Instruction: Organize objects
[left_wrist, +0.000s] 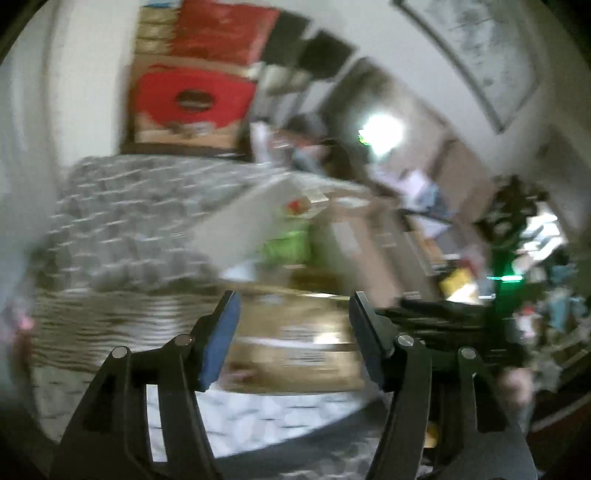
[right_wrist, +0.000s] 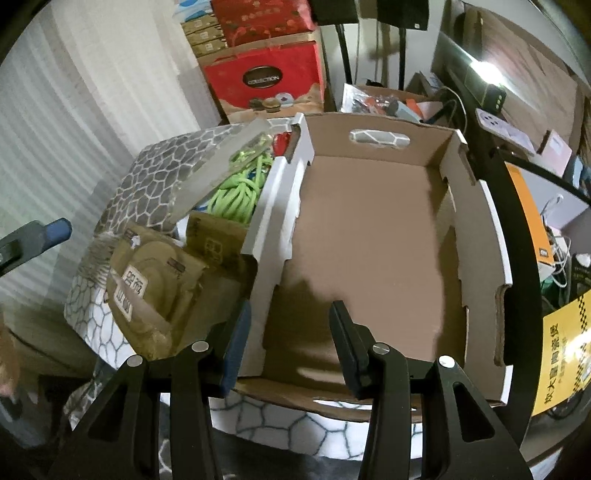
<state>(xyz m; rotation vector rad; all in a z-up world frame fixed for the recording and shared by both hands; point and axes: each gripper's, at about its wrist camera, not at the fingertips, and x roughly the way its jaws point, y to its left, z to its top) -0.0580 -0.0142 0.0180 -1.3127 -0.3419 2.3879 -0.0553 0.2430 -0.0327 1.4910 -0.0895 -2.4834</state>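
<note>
An empty open cardboard box (right_wrist: 373, 236) sits on a patterned grey-and-white cloth (right_wrist: 147, 173). To its left lie brown paper packets (right_wrist: 159, 280), a coil of green cable (right_wrist: 240, 192) and a clear plastic bag (right_wrist: 218, 162). My right gripper (right_wrist: 290, 314) is open and empty, hovering over the box's near left corner. My left gripper (left_wrist: 293, 299) is open and empty; its view is blurred, with a brown packet (left_wrist: 295, 350) between and below the fingers and green cable (left_wrist: 288, 243) further off. One left fingertip (right_wrist: 55, 229) shows at the left edge of the right wrist view.
Red gift boxes (right_wrist: 266, 85) are stacked against the wall behind the cloth. A box of clutter (right_wrist: 388, 101) and a dark shelf frame (right_wrist: 517, 229) with yellow packages stand to the right. A curtain (right_wrist: 74, 110) hangs at the left.
</note>
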